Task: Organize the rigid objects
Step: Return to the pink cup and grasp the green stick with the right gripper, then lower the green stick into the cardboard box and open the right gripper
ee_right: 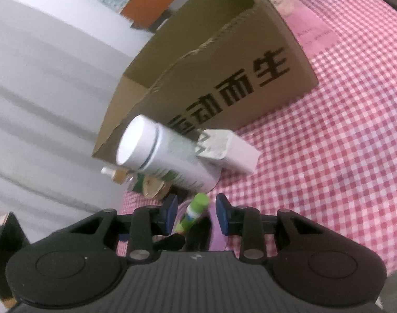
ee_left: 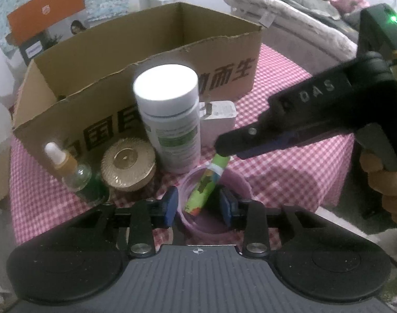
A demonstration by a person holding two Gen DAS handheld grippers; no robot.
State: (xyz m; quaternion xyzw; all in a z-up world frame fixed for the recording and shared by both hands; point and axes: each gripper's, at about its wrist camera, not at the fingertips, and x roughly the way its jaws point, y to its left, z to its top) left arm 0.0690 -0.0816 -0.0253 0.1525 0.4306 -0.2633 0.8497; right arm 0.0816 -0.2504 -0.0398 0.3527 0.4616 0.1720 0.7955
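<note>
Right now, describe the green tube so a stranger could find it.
Start at the cardboard box on the pink checked cloth. In front stands a white bottle; beside its base, a pink cup. The green tube leans inside, the only brightly printed stick.

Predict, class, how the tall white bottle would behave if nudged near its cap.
The white bottle stands upright, tall and narrow-based, so it would probably tip rather than slide. Once down, its round body would likely roll. It looks like rigid plastic, so probably not fragile.

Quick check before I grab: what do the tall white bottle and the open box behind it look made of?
White bottle: apparently smooth plastic, with a slightly glossy cap and a printed paper-like label. Box: brown corrugated cardboard, matte, its top edge torn and ragged, with black characters printed on the front.
</note>
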